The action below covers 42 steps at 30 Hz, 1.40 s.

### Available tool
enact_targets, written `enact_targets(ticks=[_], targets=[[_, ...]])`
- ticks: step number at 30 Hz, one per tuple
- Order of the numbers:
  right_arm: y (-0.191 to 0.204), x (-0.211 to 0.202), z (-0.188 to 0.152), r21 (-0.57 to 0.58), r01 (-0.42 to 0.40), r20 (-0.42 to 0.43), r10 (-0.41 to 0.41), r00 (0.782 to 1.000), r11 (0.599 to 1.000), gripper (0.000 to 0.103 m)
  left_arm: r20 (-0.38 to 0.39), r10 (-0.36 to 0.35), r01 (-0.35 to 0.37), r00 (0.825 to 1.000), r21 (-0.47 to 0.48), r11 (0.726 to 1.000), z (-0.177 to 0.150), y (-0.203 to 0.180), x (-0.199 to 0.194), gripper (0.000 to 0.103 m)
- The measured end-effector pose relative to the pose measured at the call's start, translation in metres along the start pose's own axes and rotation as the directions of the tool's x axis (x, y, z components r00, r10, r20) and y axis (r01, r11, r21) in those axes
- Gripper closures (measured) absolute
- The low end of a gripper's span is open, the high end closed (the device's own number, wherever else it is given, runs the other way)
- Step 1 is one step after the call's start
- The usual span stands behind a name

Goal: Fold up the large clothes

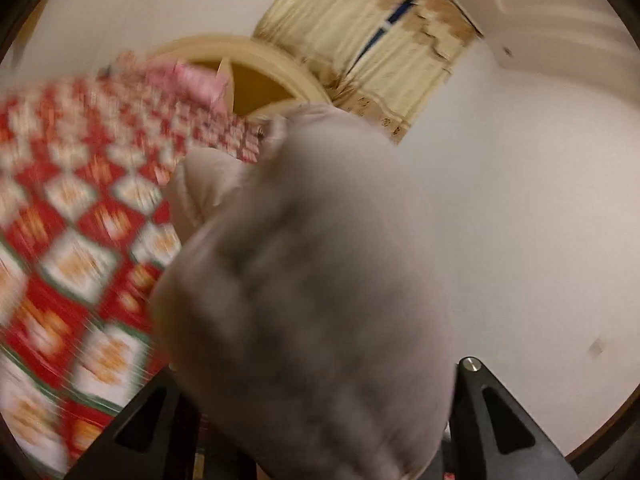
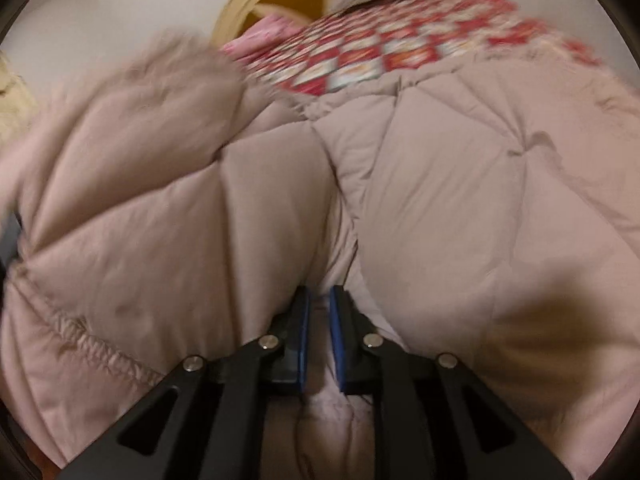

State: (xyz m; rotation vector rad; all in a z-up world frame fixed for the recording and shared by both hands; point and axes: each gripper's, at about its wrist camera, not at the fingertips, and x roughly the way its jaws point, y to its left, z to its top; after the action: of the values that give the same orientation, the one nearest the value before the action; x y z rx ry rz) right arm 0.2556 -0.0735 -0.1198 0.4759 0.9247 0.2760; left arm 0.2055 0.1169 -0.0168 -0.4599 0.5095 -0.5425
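Note:
A puffy pale pink quilted coat (image 2: 460, 184) lies on a bed with a red and white patterned cover (image 2: 380, 60). My right gripper (image 2: 319, 300) is shut on a fold of the coat, its blue pads pinching fabric between two padded panels. In the left wrist view a blurred bunch of the same coat (image 1: 312, 280) fills the middle and hides my left gripper's fingertips; only the black finger bases show at the bottom. The coat seems held up off the bed cover (image 1: 80, 220) there.
A cream round headboard (image 1: 256, 60) with a yellow inside stands behind the bed, also seen in the right wrist view (image 2: 240, 12). A pink pillow (image 1: 196, 80) lies near it. Cream curtains (image 1: 372, 40) hang on the white wall (image 1: 520, 200).

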Motion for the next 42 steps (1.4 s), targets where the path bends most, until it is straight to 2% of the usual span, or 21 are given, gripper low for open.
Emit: enact_targets(ticks=[3, 5, 7, 10, 13, 16, 20, 22, 23, 24, 25, 26, 28, 29, 30, 32, 34, 36, 39, 41, 42], targets=[[0.039, 0.018, -0.016, 0.007, -0.165, -0.063, 0.165, 0.984, 0.986, 0.088, 0.011, 0.077, -0.078, 0.997, 0.148, 0.986, 0.013, -0.015, -0.024, 0.076], [0.061, 0.029, -0.026, 0.018, -0.283, -0.114, 0.283, 0.952, 0.959, 0.090, 0.019, 0.114, -0.116, 0.993, 0.232, 0.966, 0.013, -0.025, -0.033, 0.076], [0.071, 0.033, -0.030, 0.024, -0.352, -0.161, 0.352, 0.922, 0.936, 0.091, 0.028, 0.122, -0.124, 0.992, 0.287, 0.950, 0.010, -0.032, -0.037, 0.076], [0.061, 0.018, -0.027, 0.003, -0.356, -0.208, 0.349, 0.914, 0.934, 0.089, 0.028, 0.095, -0.099, 0.995, 0.340, 0.935, 0.002, -0.047, -0.032, 0.076], [0.020, -0.020, -0.028, 0.078, -0.399, -0.206, 0.407, 0.890, 0.913, 0.078, 0.031, 0.111, -0.113, 0.993, 0.463, 0.879, -0.017, -0.078, -0.016, 0.075], [-0.031, -0.077, -0.031, 0.098, -0.373, -0.107, 0.382, 0.918, 0.923, 0.073, -0.011, 0.086, -0.066, 0.996, 0.550, 0.833, -0.044, -0.109, 0.004, 0.075], [-0.100, -0.152, -0.042, 0.121, -0.228, 0.084, 0.219, 0.972, 0.966, 0.073, -0.066, 0.087, -0.018, 0.994, 0.685, 0.728, -0.095, -0.144, 0.034, 0.075], [-0.137, -0.180, -0.052, 0.176, -0.156, 0.167, 0.126, 0.978, 0.972, 0.073, -0.100, 0.097, 0.011, 0.990, 0.751, 0.660, -0.126, -0.156, 0.050, 0.075], [-0.147, -0.186, -0.054, 0.194, -0.147, 0.183, 0.111, 0.977, 0.970, 0.073, -0.111, 0.104, 0.022, 0.988, 0.779, 0.627, -0.141, -0.161, 0.055, 0.075], [-0.160, -0.194, -0.057, 0.219, -0.148, 0.206, 0.102, 0.973, 0.964, 0.073, -0.116, 0.107, 0.033, 0.987, 0.815, 0.579, -0.160, -0.164, 0.059, 0.074], [-0.172, -0.200, -0.061, 0.247, -0.164, 0.232, 0.106, 0.967, 0.955, 0.070, -0.113, 0.106, 0.036, 0.988, 0.834, 0.551, -0.171, -0.165, 0.061, 0.074], [-0.179, -0.204, -0.062, 0.262, -0.180, 0.252, 0.113, 0.961, 0.948, 0.066, -0.108, 0.105, 0.039, 0.989, 0.859, 0.511, -0.184, -0.167, 0.062, 0.073], [-0.190, -0.213, -0.061, 0.292, -0.221, 0.312, 0.126, 0.942, 0.931, 0.034, -0.102, 0.106, 0.041, 0.989, 0.885, 0.463, -0.198, -0.167, 0.065, 0.072], [-0.191, -0.216, -0.058, 0.295, -0.231, 0.338, 0.125, 0.933, 0.927, 0.028, -0.101, 0.108, 0.042, 0.989, 0.892, 0.450, -0.203, -0.167, 0.066, 0.071], [-0.189, -0.220, -0.054, 0.283, -0.248, 0.364, 0.136, 0.922, 0.926, 0.022, -0.102, 0.107, 0.044, 0.989, 0.893, 0.449, -0.204, -0.165, 0.066, 0.071], [-0.184, -0.220, -0.041, 0.253, -0.262, 0.375, 0.155, 0.914, 0.931, 0.019, -0.115, 0.091, 0.058, 0.989, 0.879, 0.473, -0.201, -0.162, 0.064, 0.071], [-0.167, -0.208, -0.028, 0.230, -0.249, 0.346, 0.160, 0.924, 0.941, 0.007, -0.126, 0.078, 0.072, 0.989, 0.868, 0.491, -0.191, -0.150, 0.071, 0.071], [-0.153, -0.201, -0.017, 0.194, -0.234, 0.300, 0.170, 0.939, 0.953, 0.005, -0.128, 0.075, 0.076, 0.989, 0.871, 0.485, -0.191, -0.149, 0.069, 0.071], [-0.127, -0.170, 0.007, 0.104, -0.191, 0.173, 0.172, 0.970, 0.976, 0.005, -0.115, 0.087, 0.065, 0.990, 0.894, 0.443, -0.190, -0.145, 0.073, 0.067], [-0.103, -0.166, 0.018, -0.006, -0.110, 0.132, 0.110, 0.985, 0.994, 0.009, -0.111, 0.091, 0.061, 0.990, 0.900, 0.432, -0.191, -0.147, 0.071, 0.063], [-0.092, -0.165, 0.021, -0.073, -0.056, 0.130, 0.066, 0.989, 0.996, 0.025, -0.107, 0.095, 0.057, 0.990, 0.902, 0.429, -0.189, -0.146, 0.069, 0.059]])
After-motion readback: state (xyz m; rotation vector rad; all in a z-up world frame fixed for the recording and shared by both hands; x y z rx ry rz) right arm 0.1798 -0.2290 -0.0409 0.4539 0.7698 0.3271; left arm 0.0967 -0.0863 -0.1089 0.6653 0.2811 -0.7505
